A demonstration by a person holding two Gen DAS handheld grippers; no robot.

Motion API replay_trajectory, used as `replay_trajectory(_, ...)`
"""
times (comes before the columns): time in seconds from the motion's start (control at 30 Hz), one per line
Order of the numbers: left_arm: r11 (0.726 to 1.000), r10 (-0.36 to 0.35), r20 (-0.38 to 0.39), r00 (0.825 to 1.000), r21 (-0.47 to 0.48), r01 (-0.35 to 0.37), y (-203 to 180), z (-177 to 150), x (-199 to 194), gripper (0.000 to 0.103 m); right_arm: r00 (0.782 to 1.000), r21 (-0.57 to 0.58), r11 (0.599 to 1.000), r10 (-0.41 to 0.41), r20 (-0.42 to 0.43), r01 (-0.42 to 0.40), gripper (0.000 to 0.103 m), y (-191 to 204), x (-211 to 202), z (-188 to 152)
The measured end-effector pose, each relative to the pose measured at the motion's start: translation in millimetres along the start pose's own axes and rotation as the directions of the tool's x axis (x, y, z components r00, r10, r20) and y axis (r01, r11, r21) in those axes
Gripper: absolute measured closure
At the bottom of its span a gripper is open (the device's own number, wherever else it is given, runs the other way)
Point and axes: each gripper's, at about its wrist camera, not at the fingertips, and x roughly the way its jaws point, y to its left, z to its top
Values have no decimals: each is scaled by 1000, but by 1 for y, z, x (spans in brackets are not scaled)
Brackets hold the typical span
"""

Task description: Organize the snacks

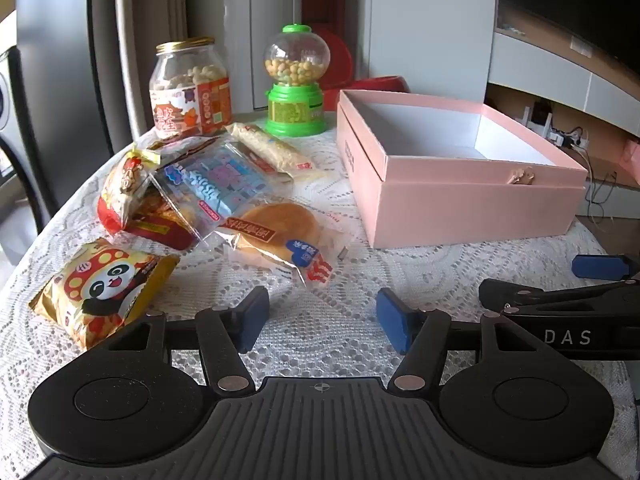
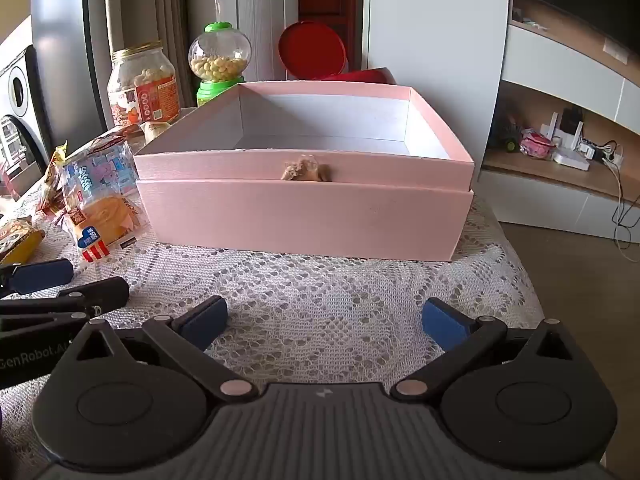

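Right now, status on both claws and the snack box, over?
Left claw open, empty. Right claw open wide, empty. Pink box open, nothing inside. Snack packets piled left of it on the lace cloth, path clear.

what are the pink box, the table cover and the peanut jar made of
Open pink rectangular box: looks like matte paperboard, with flat stiff walls, crisp edges and a white lining.
White patterned table cover: seems to be lace or crochet fabric, with an openwork pattern of holes.
Clear jar with orange label: transparent glass or plastic, hard to tell which; it has a glossy sheen and a gold-coloured threaded neck.
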Motion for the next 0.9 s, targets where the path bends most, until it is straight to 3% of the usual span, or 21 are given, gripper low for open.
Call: replay_trajectory(0.9, 1000, -11, 9, 1000, -14, 11, 0, 0, 0, 36, 1000, 5, 1000, 4, -6, -4, 0, 0, 0, 1)
